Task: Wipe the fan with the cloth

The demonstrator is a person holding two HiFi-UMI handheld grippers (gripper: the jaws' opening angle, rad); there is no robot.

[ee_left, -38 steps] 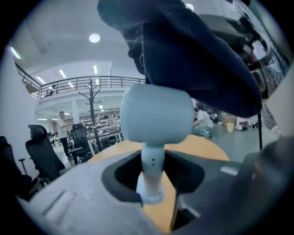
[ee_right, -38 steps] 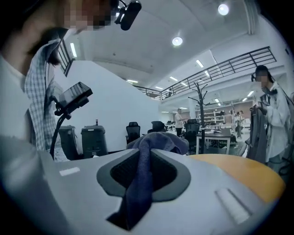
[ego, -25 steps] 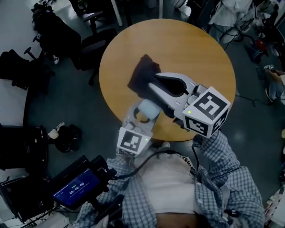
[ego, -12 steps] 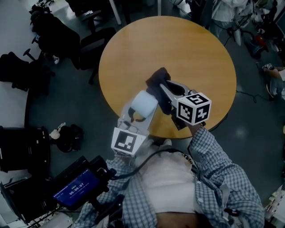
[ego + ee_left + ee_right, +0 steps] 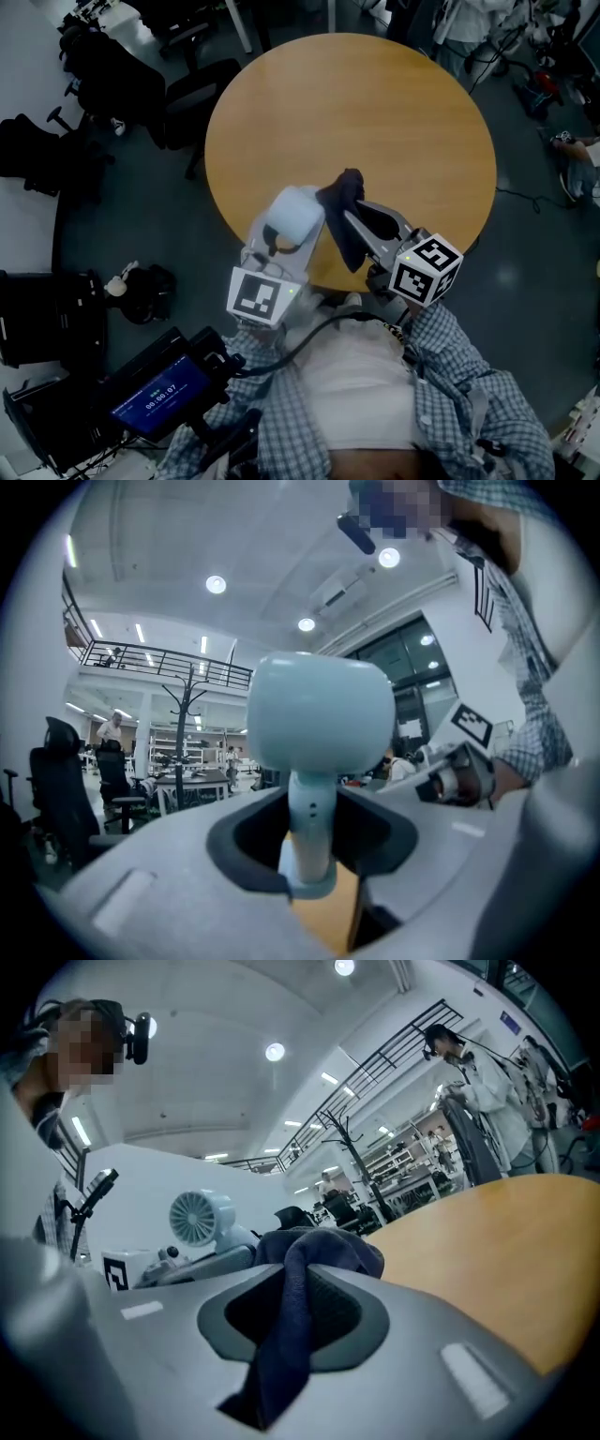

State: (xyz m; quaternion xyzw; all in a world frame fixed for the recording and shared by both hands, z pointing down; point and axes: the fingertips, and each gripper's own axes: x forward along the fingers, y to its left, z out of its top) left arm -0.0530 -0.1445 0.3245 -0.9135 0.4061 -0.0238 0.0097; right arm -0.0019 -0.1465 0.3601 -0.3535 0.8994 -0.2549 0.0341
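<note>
the left gripper [image 5: 277,246] jaws clamp the stem of the small handheld fan [image 5: 298,214], its pale head at mid-frame over the desk [image 5: 375,112]. the right gripper [image 5: 361,225] jaws pinch the dark cloth [image 5: 345,199] just right of that head. the wipe likely goes leftward.

This looks like a large open lab or engineering office. A mezzanine railing [image 5: 159,663] runs under a high ceiling with recessed lights [image 5: 216,584]. Below stand a coat stand [image 5: 190,733], black office chairs [image 5: 187,94], desks [image 5: 192,782] and stocked shelving [image 5: 403,1171]. A round wooden table [image 5: 394,112] sits on a grey floor [image 5: 131,216] strewn with cables and gear.
</note>
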